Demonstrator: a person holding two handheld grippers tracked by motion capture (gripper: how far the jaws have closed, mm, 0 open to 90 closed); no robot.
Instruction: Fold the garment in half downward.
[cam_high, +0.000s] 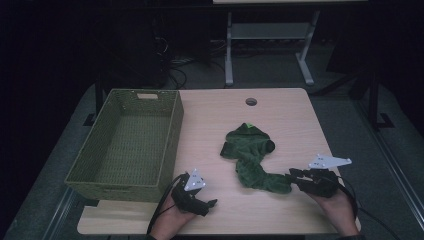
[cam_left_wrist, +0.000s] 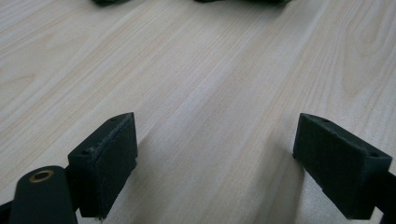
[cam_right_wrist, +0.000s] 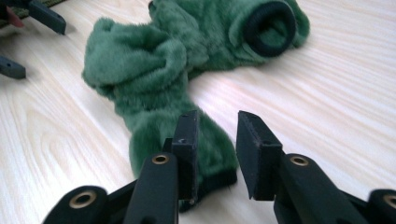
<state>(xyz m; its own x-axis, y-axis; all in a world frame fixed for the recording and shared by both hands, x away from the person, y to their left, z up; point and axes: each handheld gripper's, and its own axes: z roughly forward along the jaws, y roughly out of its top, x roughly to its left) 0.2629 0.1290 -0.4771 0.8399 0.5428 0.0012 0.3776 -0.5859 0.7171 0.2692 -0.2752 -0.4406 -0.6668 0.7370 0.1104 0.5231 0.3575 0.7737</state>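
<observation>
Right gripper (cam_right_wrist: 215, 140) parted a little with nothing pinched, sitting at the near cuff of the green fleece garment (cam_high: 251, 160) lying mid-table right of the wicker basket (cam_high: 129, 145), left gripper (cam_left_wrist: 215, 158) spread wide over bare table (cam_left_wrist: 210, 79), holding nothing.

fuzzy green garment (cam_high: 252, 157) (plush) on matt wooden table (cam_high: 280, 210)
</observation>
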